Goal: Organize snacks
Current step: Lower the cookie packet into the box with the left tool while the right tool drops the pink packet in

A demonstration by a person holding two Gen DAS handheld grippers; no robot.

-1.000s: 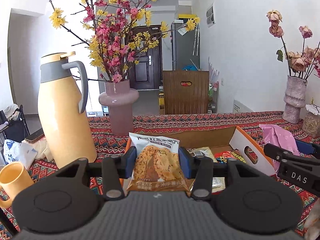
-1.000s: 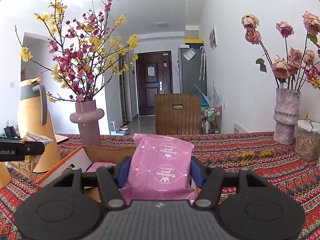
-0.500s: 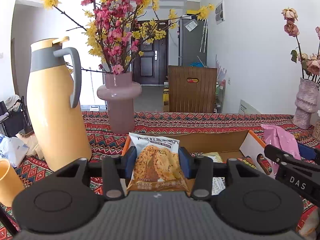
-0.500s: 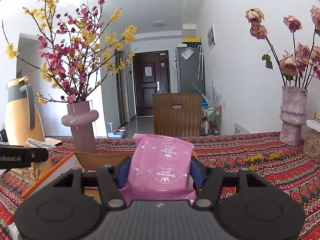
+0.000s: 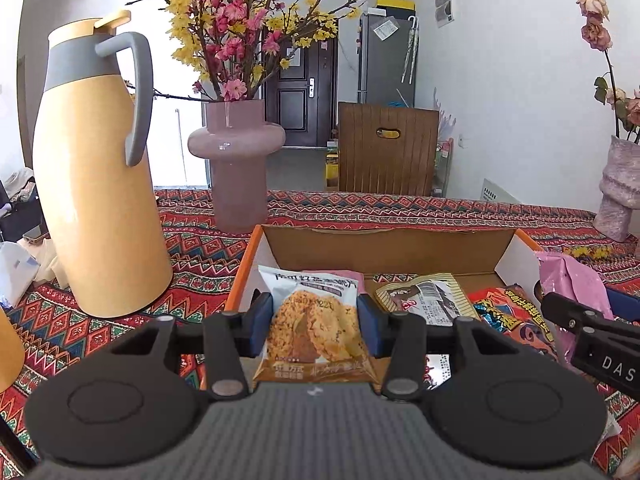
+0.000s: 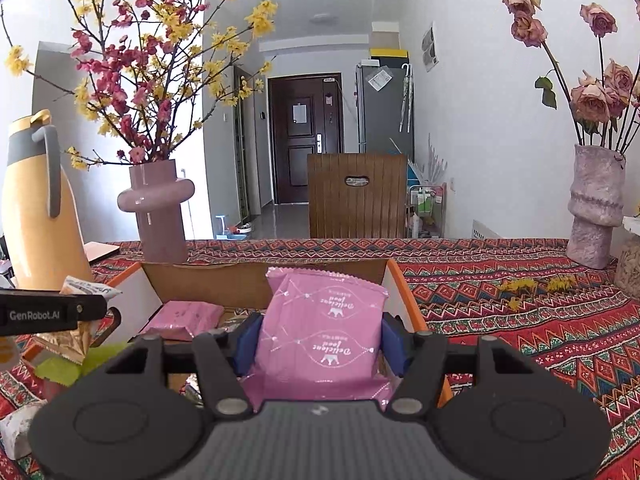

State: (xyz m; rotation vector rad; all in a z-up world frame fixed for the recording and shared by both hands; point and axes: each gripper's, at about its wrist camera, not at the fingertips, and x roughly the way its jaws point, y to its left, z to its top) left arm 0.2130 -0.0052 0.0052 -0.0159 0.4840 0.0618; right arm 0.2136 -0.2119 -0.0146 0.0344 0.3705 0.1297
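My left gripper [image 5: 314,326] is shut on a white and orange cracker packet [image 5: 314,328], held above the near left part of an open cardboard box [image 5: 384,246] with orange edges. My right gripper [image 6: 320,340] is shut on a pink snack packet [image 6: 320,336], held above the box's right side [image 6: 256,278]. Inside the box lie a pink packet [image 6: 184,318], a beige packet [image 5: 426,298] and a red packet [image 5: 510,316]. The right gripper and its pink packet show at the right edge of the left wrist view [image 5: 572,288].
A tall yellow thermos [image 5: 96,176] and a pink vase of blossoms [image 5: 238,168] stand left of and behind the box. A pale vase of dried roses [image 6: 596,208] stands at the far right. Loose snack wrappers [image 6: 60,364] lie left of the box on the patterned cloth [image 6: 520,320].
Both grippers have moved forward toward the box with their packets still held. The box interior now shows more fully in both views.
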